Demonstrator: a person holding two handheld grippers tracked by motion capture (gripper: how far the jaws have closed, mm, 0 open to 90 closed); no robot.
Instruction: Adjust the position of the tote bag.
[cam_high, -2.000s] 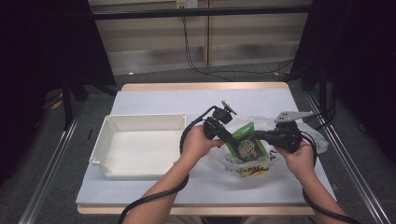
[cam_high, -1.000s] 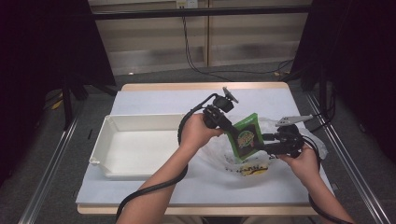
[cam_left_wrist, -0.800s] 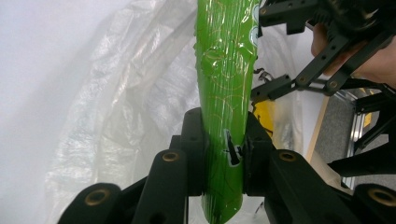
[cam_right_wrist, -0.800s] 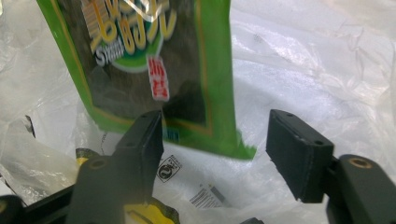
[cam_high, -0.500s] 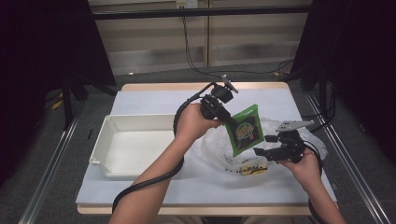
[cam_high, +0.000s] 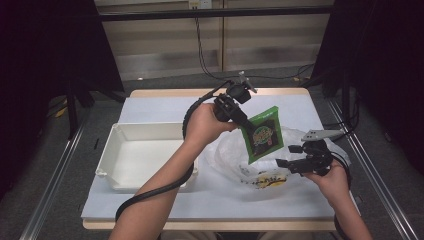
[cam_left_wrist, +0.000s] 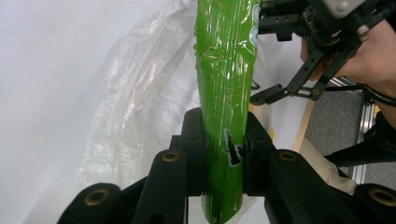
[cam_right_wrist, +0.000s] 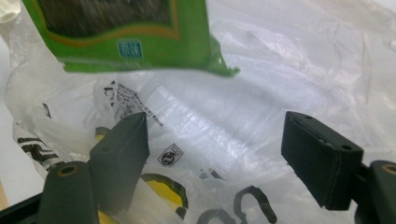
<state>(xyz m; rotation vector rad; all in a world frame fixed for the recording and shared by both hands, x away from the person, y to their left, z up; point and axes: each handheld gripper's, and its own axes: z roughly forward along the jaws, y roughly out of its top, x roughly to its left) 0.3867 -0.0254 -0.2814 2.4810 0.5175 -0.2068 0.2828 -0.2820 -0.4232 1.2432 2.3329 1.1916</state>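
Between the left gripper's (cam_high: 239, 116) clamped jaws hung the green packet (cam_high: 262, 134), clear of the bag (cam_high: 235, 155); right gripper (cam_high: 290, 162) gaped empty; tray (cam_high: 150, 131) likely next.

Print on green packet (cam_high: 263, 135) and plastic bag (cam_right_wrist: 261, 98), none legible

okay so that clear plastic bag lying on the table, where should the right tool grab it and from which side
Probably the crumpled near edge of the plastic bag, by the black and yellow print, coming in low from the right where the right tool hangs open. The film bunches into folds there, which gives the jaws something to pinch. Stay below the green packet that the left tool holds clamped above the bag.
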